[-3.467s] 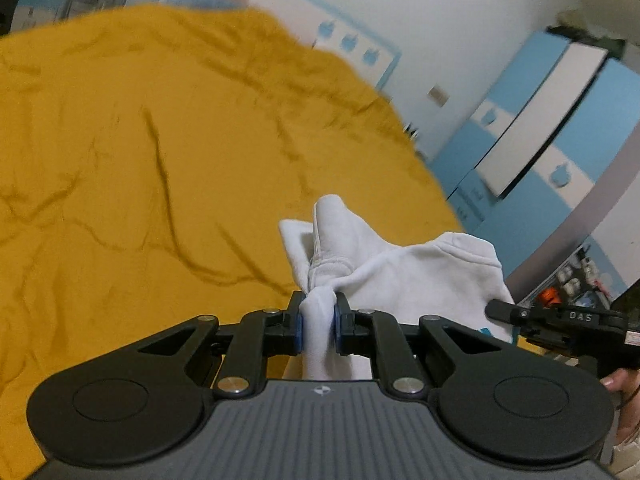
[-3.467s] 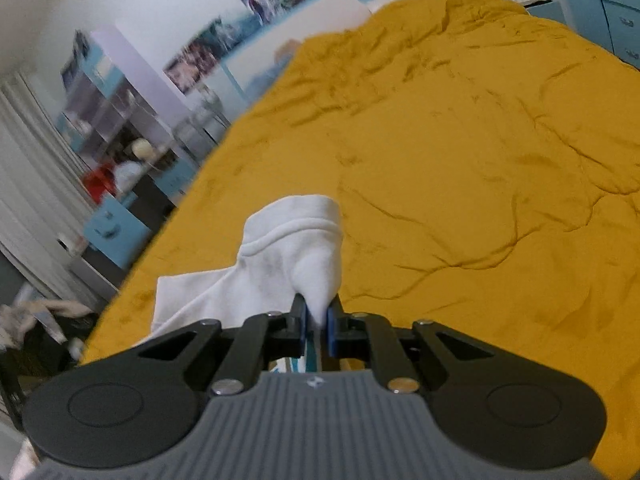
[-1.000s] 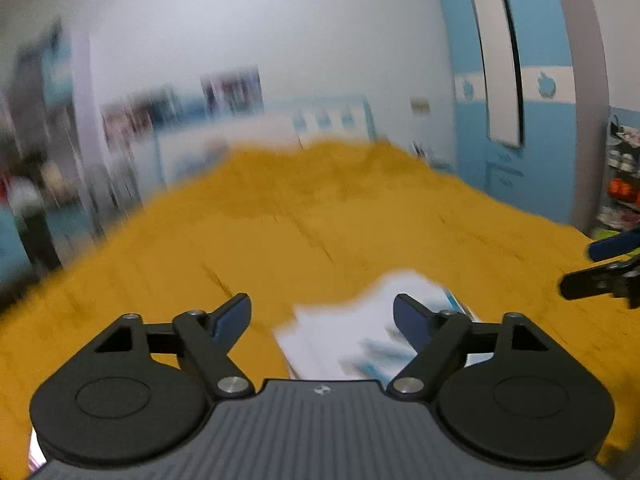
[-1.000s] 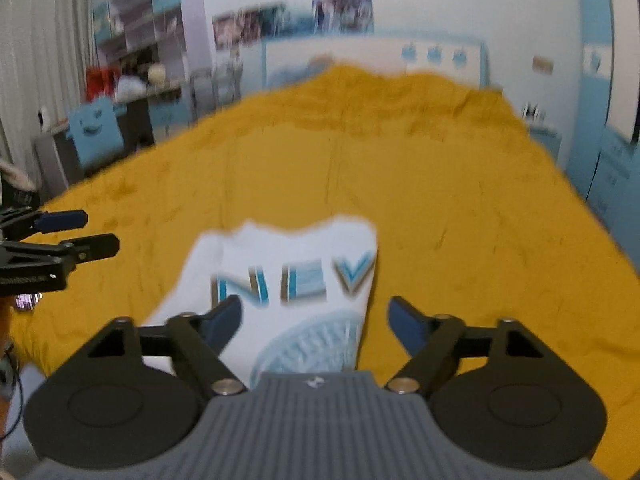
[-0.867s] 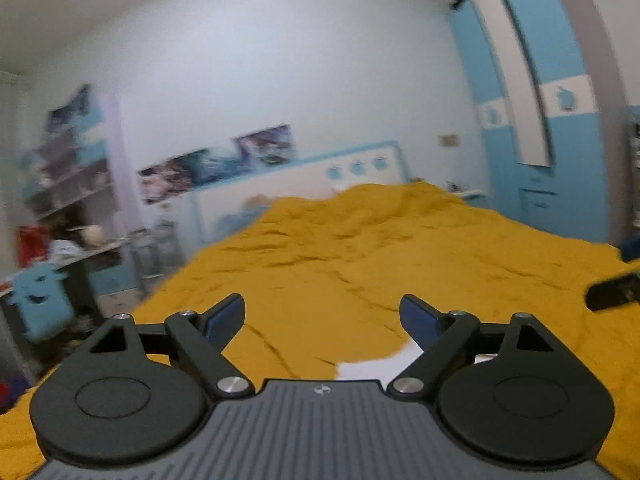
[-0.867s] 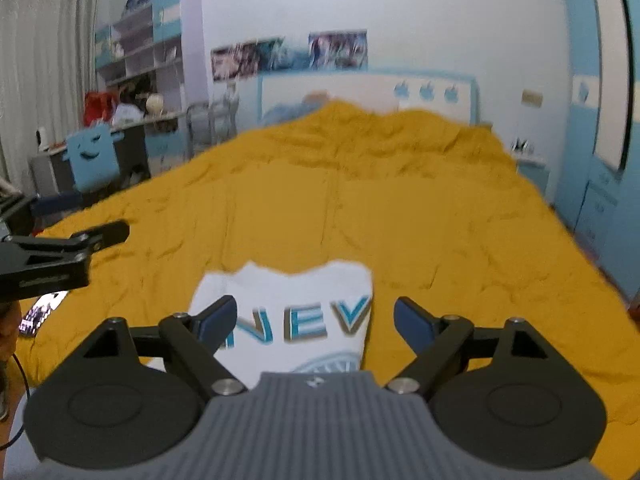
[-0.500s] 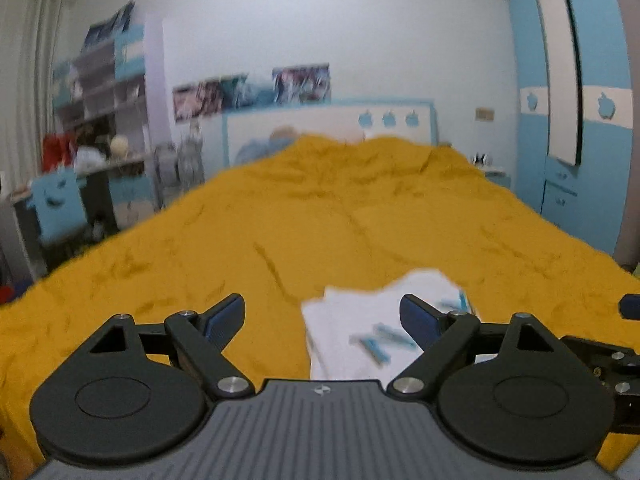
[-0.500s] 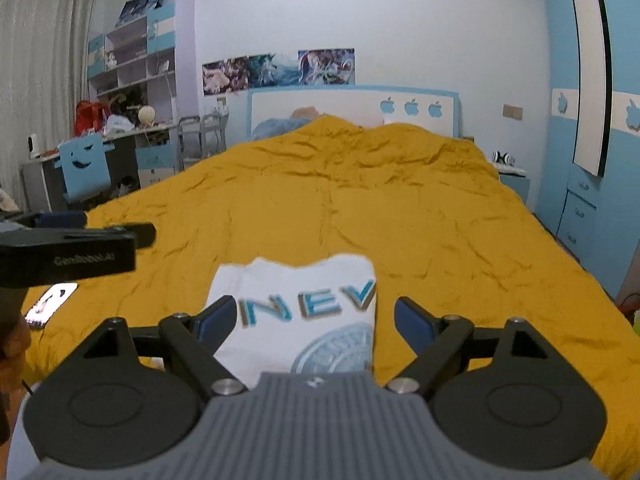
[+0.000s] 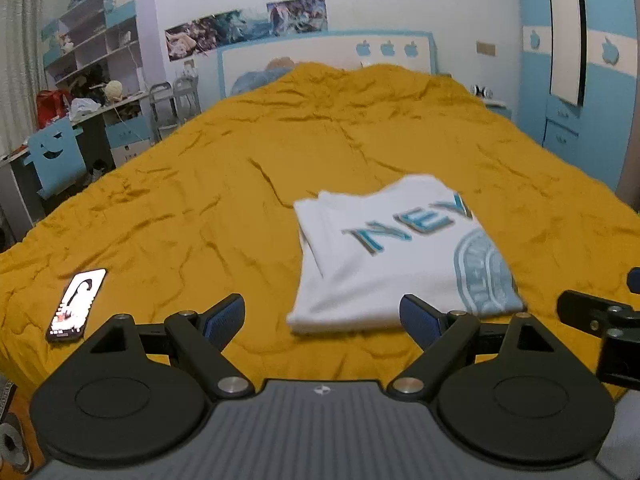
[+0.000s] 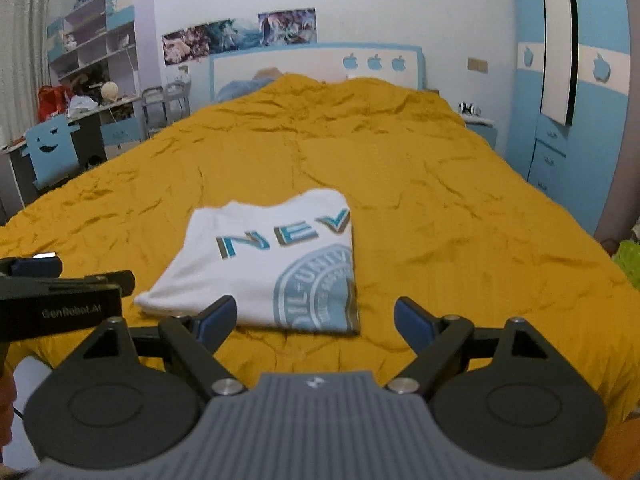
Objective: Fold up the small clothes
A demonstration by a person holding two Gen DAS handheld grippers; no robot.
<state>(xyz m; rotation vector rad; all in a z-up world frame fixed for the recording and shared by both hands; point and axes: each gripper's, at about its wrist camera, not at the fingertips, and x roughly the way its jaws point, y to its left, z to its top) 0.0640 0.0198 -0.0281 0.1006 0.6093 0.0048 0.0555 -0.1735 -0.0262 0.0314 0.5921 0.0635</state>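
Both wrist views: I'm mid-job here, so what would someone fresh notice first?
The wide mustard-yellow bedspread fills both views, and a folded white T-shirt with blue lettering lies flat on its near part. Both grippers, left and right, are open and empty, held back from the shirt. A phone lies on the bedspread, left of the shirt.

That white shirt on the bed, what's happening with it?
A person is folding small clothes using a hand-held gripper in each hand. The shirt lies folded into a neat rectangle on the yellow bed, print facing up. The left hand-held gripper and the right hand-held gripper are both open, holding nothing, and sit just short of the shirt's near edge. A phone lies on the bed off to the left.
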